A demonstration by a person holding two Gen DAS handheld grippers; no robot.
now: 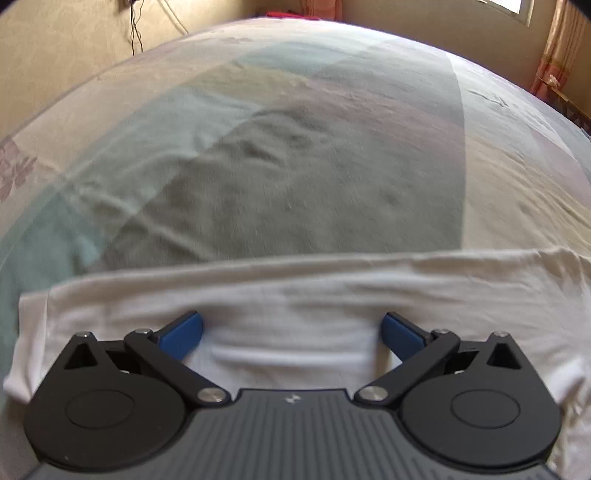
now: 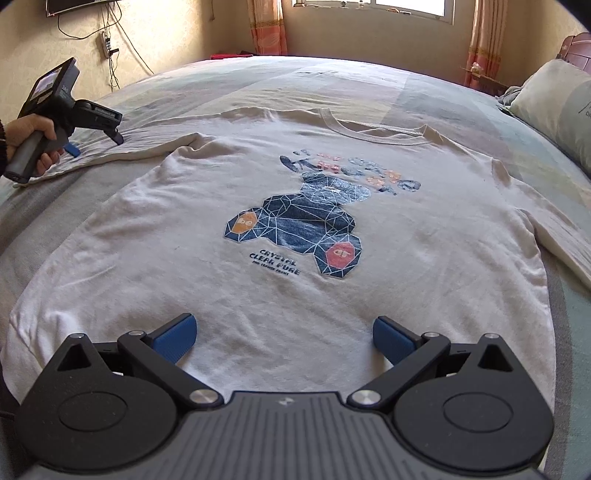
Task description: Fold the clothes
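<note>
Lying flat, soft white T-shirt, ribbed collar, faceted print

A bed sheet in pale green, grey and cream blocks fills most of my right view. A pillow lies at the right edge. Orange curtains hang at top centre and top right, beside a bright window. At upper left I see cables running down the beige wall under a dark screen.
</note>
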